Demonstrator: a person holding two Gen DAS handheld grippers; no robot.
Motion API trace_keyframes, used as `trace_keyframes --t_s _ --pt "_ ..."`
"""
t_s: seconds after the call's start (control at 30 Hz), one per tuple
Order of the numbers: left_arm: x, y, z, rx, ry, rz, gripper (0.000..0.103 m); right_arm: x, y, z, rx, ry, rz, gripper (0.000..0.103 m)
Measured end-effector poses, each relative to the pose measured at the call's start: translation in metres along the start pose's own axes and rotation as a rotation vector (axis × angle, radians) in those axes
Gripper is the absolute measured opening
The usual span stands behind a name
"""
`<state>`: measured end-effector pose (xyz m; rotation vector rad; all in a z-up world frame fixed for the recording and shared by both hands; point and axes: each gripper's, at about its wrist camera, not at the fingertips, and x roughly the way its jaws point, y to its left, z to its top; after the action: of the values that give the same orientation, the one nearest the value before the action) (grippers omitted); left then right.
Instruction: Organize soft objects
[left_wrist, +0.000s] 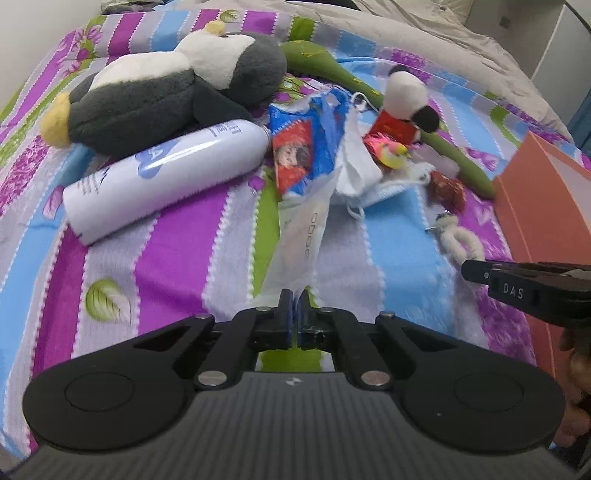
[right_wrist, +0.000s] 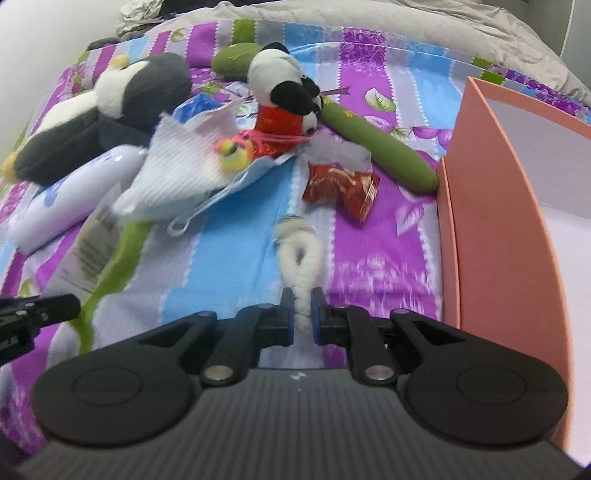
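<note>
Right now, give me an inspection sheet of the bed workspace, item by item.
Surface: striped floral blanket over the bed.
Job's things: big grey penguin plush; small panda plush; long green plush; white yarn doll; peach box at the right, open.
Clutter: white bottle lying on its side; blue and red packet; face mask; red wrapper; clear plastic bag.
Grippers: left gripper shut on the clear plastic bag; right gripper shut on the white yarn doll.
Cables: nothing seen.
Surroundings: grey duvet behind.
</note>
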<state>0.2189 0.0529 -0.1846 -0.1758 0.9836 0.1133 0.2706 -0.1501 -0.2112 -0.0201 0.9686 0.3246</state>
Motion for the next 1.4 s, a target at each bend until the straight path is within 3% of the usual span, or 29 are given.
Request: trace_keyframes --t_s 0.4,0.63,0.7,0.73,0.77,0.83,0.93,1.07,1.4 --pt "-0.052 -0.013 -0.058 0.035 0.013 -0.063 0.001 -0.059 0.012 -0.058 -0.019 0.010 -0.001 0.012" --pt "-0.057 -0.019 -0.079 0.050 0.025 -0.086 0.003 -0.072 0.011 -0.095 0.011 0.056 0.030 0.017" --pt "-0.055 -0.021 -0.081 0.057 0.029 -0.099 0.010 -0.073 0.008 -0.100 0.029 0.067 0.043 0.028" --pt "-0.053 -0.021 -0.080 0.053 0.034 -0.105 0.024 -0.074 0.006 -0.102 0.034 0.066 0.047 0.040" --pt "-0.052 -0.021 -0.080 0.048 0.038 -0.112 0.046 -0.076 0.006 -0.103 0.035 0.061 0.049 0.049" --pt "-0.053 -0.022 -0.079 0.041 0.022 -0.126 0.061 -0.081 0.005 -0.102 0.030 0.040 0.054 0.052" --pt "-0.054 -0.024 -0.077 0.039 -0.001 -0.192 0.063 -0.087 0.003 -0.099 0.010 0.003 0.049 0.052" --pt "-0.043 -0.022 -0.074 -0.011 0.005 -0.191 0.066 -0.085 0.006 -0.096 -0.042 -0.028 0.040 0.052" --pt "-0.007 -0.028 -0.059 0.029 0.014 -0.092 0.072 -0.058 0.010 -0.094 -0.119 -0.018 0.028 0.052"
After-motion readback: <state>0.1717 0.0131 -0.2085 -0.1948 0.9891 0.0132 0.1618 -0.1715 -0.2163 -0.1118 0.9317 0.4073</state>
